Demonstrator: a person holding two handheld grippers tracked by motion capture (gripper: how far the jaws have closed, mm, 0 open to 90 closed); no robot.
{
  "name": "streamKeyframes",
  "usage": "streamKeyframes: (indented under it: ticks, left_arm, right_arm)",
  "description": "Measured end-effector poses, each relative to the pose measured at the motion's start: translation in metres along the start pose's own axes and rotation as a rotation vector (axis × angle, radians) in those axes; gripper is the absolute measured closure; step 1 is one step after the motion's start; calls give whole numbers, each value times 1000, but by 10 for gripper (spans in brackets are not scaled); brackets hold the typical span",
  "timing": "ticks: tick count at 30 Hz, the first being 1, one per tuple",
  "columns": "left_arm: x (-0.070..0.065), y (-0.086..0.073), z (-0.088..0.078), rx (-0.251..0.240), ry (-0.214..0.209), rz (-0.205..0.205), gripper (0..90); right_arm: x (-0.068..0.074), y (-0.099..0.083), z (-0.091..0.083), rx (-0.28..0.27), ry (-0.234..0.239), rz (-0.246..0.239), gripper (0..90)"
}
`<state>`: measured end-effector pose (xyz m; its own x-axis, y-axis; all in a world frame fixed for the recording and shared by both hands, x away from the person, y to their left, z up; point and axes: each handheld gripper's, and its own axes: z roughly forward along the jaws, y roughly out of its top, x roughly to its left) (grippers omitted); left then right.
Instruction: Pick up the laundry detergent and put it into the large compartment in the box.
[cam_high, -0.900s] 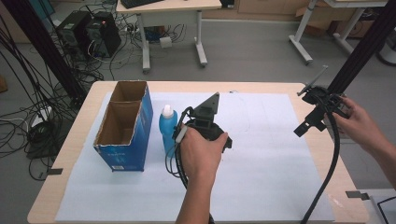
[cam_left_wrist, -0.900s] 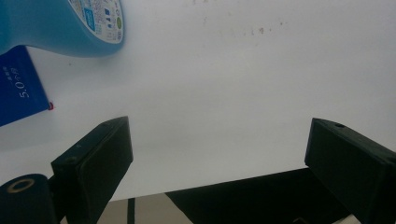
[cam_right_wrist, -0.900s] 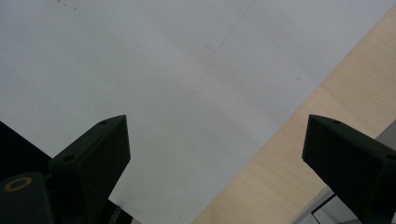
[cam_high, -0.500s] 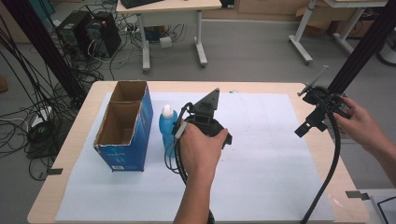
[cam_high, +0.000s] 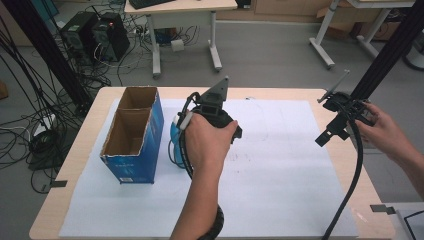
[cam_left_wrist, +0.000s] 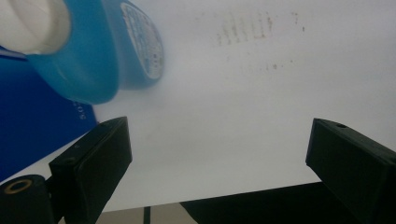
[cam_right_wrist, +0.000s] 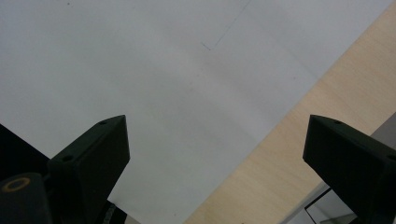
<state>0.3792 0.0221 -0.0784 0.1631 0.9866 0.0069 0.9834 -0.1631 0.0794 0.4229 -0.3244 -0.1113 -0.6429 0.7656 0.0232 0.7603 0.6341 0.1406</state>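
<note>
Left gripper (cam_high: 212, 112) is held over the white sheet (cam_high: 280, 165) in the person's left hand (cam_high: 205, 142), just to the right of the blue bottle (cam_high: 175, 135) in the high view. Its jaws stand wide apart with nothing between them; in the left gripper view only bare sheet lies between the two black jaws. The blue bottle (cam_left_wrist: 100, 51) sits up and to the left of the left jaw in that view, apart from it, its white cap (cam_left_wrist: 32, 23) at the top-left corner and a printed label facing the camera. No contact between gripper and bottle can be seen.

The bottle stands upright on the sheet, just beside the long right wall of the blue cardboard box (cam_high: 132, 137). The box is open at the top and divided into two compartments. From the left gripper view, the box's blue wall (cam_left_wrist: 32, 126) lies behind and below the bottle.

Right gripper (cam_high: 340, 117) is held in the right hand (cam_high: 387, 132) near the right edge of the table (cam_high: 350, 165), well apart from bottle and box. Its jaws are likewise spread wide, gripping nothing; between them the right gripper view shows white sheet and a strip of wooden tabletop (cam_right_wrist: 280, 154)
</note>
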Motion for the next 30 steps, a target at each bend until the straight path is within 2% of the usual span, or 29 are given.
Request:
streamKeyframes:
  ticks: [7,14,18,27,30]
  left_arm:
    - [10,6,-16,-35,12,-10,73]
    - [23,14,-23,-42,29,-30,72]
    - [31,14,-30,-80,38,-45,72]
    - [41,21,-40,-94,44,-62,71]
    - [43,24,-41,-91,58,-66,70]
  right_arm:
    - [4,7,1,5,-13,-13,71]
    - [5,10,-1,2,-17,-22,71]
    - [6,11,-3,5,-12,-30,69]
    - [10,12,-4,8,-4,-46,68]
    - [13,13,-6,10,-14,-63,66]
